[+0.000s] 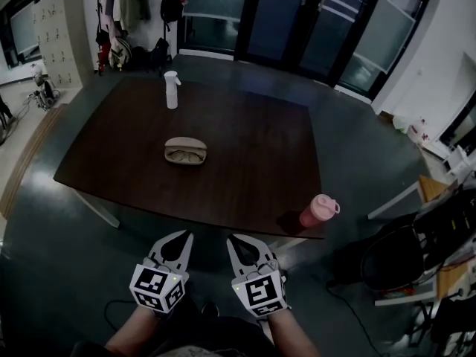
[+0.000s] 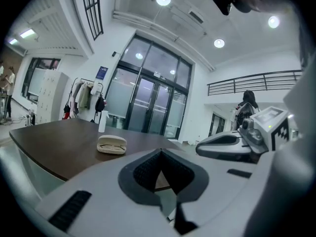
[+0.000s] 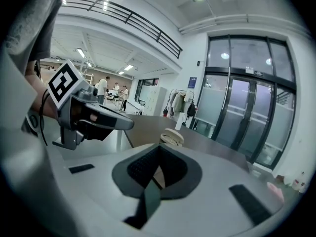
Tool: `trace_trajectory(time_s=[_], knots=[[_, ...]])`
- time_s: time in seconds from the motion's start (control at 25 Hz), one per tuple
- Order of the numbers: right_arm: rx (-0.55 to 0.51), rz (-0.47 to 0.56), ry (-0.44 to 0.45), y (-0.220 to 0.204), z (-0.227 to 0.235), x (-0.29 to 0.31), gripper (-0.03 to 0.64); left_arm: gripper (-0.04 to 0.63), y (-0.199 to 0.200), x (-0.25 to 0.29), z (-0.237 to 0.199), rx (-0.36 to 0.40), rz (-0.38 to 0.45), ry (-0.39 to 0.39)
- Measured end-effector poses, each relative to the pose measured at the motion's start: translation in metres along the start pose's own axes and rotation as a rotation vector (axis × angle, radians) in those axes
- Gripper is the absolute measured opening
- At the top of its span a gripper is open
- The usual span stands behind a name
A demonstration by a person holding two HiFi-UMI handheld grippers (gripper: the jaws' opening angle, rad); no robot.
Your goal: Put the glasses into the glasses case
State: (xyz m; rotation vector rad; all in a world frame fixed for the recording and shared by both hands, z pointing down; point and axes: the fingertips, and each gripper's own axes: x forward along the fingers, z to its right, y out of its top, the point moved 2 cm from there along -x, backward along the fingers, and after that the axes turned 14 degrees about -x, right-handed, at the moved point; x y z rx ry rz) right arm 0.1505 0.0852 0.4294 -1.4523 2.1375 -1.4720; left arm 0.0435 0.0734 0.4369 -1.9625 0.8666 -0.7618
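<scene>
Glasses [image 1: 185, 155], thin-framed, lying in open tan oval case [image 1: 185, 143]. Holding grey left tongs [image 1: 179, 238] and right tongs [image 1: 236, 240] pinched together, empty; risking bumping case, reaching like that.

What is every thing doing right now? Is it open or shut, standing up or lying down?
glasses case: lying on the table, open
glasses: seem to lie inside the case
spray bottle: standing upright
pink bottle: upright at the table's edge, lid on
left gripper: shut, empty, off the table
right gripper: shut, empty, off the table
</scene>
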Motion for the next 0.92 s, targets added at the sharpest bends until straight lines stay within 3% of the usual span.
trace_trajectory(time_s=[0.4, 0.92], knots=[[0.01, 0.019, 0.013, 0.008, -0.032, -0.038, -0.012, 0.006, -0.005, -0.049, 0.024, -0.001, 0.044, 0.013], [0.019, 0.042, 0.03, 0.012, -0.052, -0.048, -0.012, 0.006, -0.007, -0.081, 0.02, -0.015, 0.075, 0.048]])
